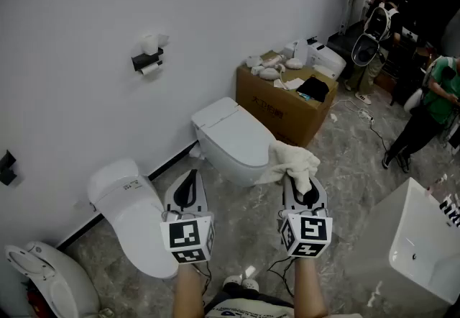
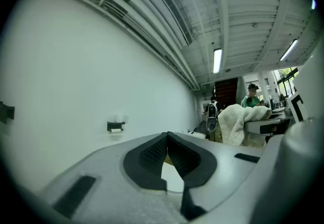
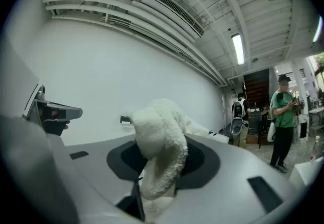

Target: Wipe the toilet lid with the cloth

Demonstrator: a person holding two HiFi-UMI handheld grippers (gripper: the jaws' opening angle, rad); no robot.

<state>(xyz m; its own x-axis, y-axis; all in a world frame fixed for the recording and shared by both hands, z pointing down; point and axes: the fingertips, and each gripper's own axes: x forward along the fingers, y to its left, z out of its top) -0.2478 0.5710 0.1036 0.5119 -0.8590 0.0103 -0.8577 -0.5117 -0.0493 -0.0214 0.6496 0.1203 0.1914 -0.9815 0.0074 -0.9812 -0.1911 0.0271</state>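
Right claw (image 1: 302,191): I am holding it clamped on the white terry cloth (image 1: 291,158). The cloth is bunching up out of the jaws and drooping over their tips. I am carrying it in the air above the floor (image 1: 345,158), just short of the front of the middle toilet.

Left claw (image 1: 190,180): I am holding it closed, pad tips meeting, with nothing between them. It is hovering beside the right claw, over the gap between two toilets.

Toilet lid (image 1: 233,138): white and lying down flat on the middle toilet, which is standing at the wall edge of the floor. I am judging the cloth to be clear of it, since both claw cameras are looking across the room rather than down at porcelain.

Other stock:
- A second toilet (image 1: 133,209) is standing further left along the same wall edge.
- A third toilet (image 1: 39,280) is showing at the near left corner.
- A cardboard box (image 1: 284,104) with odds and ends on top is sitting beyond the middle toilet.
- A paper holder (image 1: 147,61) is hanging on the wall.
- A washbasin (image 1: 420,252) is standing at the right.
- People (image 1: 424,115) are standing at the far end of the floor.

Progress: the cloth is in my grip, and that part is done. I am judging that wiping is not yet under way. Lowering the cloth, pressing it down and sweeping the whole lid are all remaining. I am only guessing that the middle toilet is the one meant.
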